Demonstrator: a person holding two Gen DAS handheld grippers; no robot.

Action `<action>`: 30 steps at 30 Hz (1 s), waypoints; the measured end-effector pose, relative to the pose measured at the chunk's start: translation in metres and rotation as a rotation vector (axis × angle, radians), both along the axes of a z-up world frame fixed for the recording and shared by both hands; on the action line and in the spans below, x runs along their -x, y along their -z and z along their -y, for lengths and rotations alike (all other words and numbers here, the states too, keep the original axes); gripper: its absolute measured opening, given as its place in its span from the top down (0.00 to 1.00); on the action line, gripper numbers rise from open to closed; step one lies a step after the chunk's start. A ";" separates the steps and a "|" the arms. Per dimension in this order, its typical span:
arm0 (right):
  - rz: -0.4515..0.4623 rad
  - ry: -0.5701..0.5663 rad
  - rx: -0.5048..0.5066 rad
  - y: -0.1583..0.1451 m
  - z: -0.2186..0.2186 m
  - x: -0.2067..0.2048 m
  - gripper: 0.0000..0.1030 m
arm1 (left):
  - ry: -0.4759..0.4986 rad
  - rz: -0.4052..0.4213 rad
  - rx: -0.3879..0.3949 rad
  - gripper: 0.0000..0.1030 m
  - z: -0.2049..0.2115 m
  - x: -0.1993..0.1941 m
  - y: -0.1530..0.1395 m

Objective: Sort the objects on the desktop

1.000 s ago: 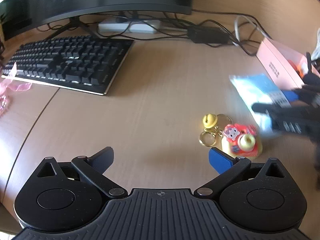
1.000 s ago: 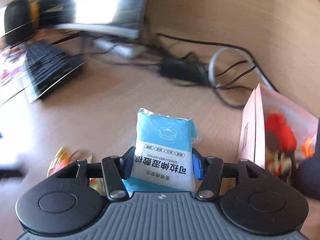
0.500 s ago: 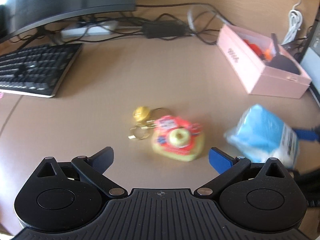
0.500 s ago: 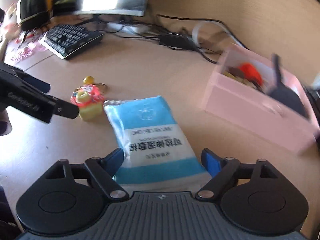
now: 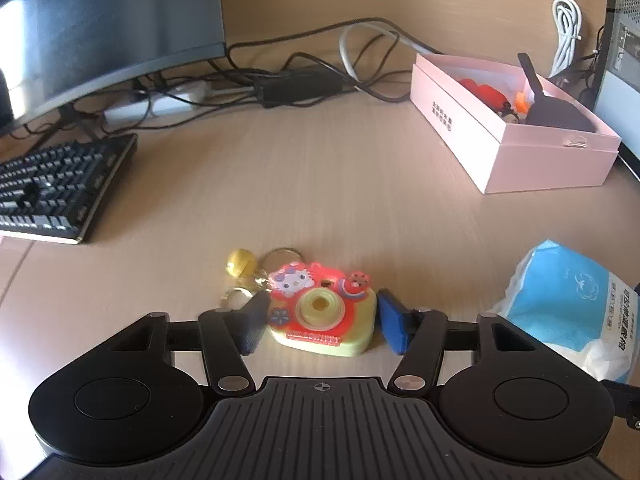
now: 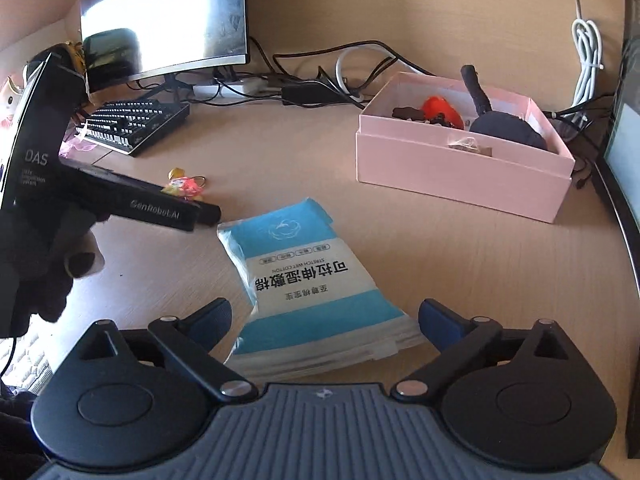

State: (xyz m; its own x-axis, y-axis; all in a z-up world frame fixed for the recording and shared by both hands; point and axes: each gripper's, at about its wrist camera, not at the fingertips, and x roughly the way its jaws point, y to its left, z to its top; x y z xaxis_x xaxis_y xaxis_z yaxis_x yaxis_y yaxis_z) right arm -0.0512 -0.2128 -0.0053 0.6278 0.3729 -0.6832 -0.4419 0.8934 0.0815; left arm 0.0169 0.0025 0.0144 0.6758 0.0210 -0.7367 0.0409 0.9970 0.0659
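Observation:
A red and yellow toy camera keychain (image 5: 322, 314) with gold rings and a yellow bell lies on the wooden desk. My left gripper (image 5: 322, 322) is open with its fingers on either side of the toy, not gripping it. The toy also shows in the right wrist view (image 6: 185, 186), behind the left gripper's body (image 6: 160, 208). A blue and white wet-cotton tissue pack (image 6: 310, 280) lies flat on the desk between the fingers of my open right gripper (image 6: 324, 320); it also shows in the left wrist view (image 5: 576, 304). An open pink box (image 5: 512, 128) holds red and dark items.
A black keyboard (image 5: 52, 188) lies at the left under a monitor (image 5: 100, 24). Cables and a power strip (image 5: 160, 104) run along the back. A computer case (image 5: 624, 40) stands at the far right. The pink box also shows in the right wrist view (image 6: 460, 168).
My right gripper let go of the tissue pack, which now lies on the desk, and opened wide. My left gripper swung right and moved in around the toy camera, fingers narrowing.

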 end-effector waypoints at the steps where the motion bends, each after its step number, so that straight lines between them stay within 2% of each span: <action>1: 0.002 0.001 -0.002 0.000 0.000 -0.001 0.03 | 0.007 -0.006 -0.001 0.39 -0.001 0.002 -0.001; 8: 0.003 -0.040 0.031 0.004 -0.021 -0.006 0.02 | 0.074 -0.060 0.054 0.38 -0.007 0.047 -0.003; 10: -0.005 -0.080 0.028 0.004 -0.029 -0.005 0.02 | 0.078 -0.067 0.048 0.32 -0.010 0.056 -0.004; 12: -0.018 -0.129 0.016 0.003 -0.036 -0.002 0.02 | 0.052 -0.063 0.030 0.27 -0.017 0.060 -0.006; 15: -0.015 -0.183 0.015 0.001 -0.044 0.002 0.01 | -0.030 -0.061 0.002 0.25 -0.030 0.059 -0.008; 17: -0.011 -0.191 0.021 0.000 -0.047 0.003 0.00 | -0.071 -0.057 0.025 0.24 -0.038 0.056 -0.012; 21: -0.036 -0.166 0.013 0.004 -0.048 0.004 0.00 | -0.068 -0.051 0.143 0.19 -0.044 0.047 -0.018; 26: -0.065 -0.077 -0.078 0.011 -0.036 0.008 0.00 | -0.070 -0.053 0.141 0.20 -0.037 0.033 -0.012; 30: -0.050 0.021 -0.158 0.013 -0.024 0.012 0.00 | 0.015 -0.056 0.158 0.20 -0.023 0.030 -0.011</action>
State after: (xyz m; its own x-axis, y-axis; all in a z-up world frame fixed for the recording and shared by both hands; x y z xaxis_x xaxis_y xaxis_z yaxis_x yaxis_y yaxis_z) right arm -0.0636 -0.1887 -0.0187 0.6032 0.4650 -0.6481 -0.4151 0.8768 0.2428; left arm -0.0133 0.0251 0.0254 0.6328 -0.1078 -0.7668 0.0554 0.9940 -0.0941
